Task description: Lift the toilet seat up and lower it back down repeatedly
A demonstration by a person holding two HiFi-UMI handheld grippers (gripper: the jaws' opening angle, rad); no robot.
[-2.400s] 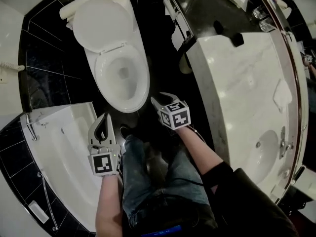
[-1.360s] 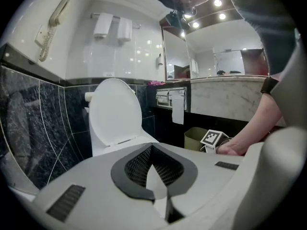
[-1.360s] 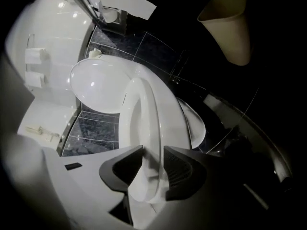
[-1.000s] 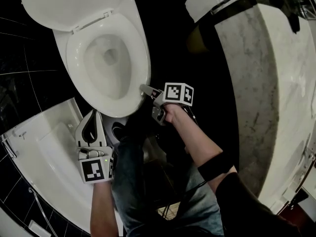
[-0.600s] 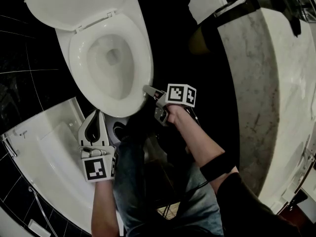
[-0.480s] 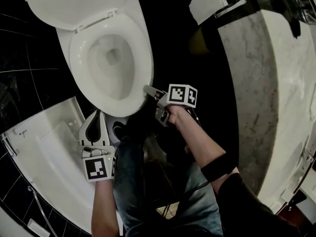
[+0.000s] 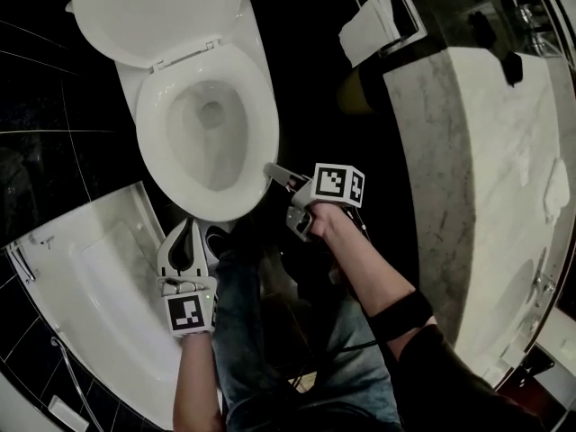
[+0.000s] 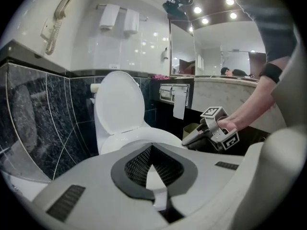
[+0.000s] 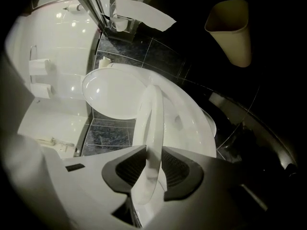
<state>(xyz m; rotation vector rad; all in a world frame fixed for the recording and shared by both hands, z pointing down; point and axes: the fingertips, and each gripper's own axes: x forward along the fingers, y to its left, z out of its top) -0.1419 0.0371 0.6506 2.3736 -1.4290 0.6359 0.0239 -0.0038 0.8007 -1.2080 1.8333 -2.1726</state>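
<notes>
Your right tongs [image 7: 273, 169] are pinching the front-right rim of the white oval plastic toilet seat ring [image 7: 258, 133], and their jaws have just been closing onto it. In the right gripper view the rim [image 9: 151, 123] runs between the ribbed pads and seems to sit a little above the white ceramic bowl [image 9: 192, 123]. The white lid [image 7: 157, 12] stands open at the back.

Expect a stiff, fairly light, glossy seat that swings on its rear hinge. It can slide out of a shallow pinch, so grip deep on the front edge and follow the arc.

Your left tongs [image 7: 189, 228] are pressed together with nothing in them, just beside the bowl's front.
</notes>
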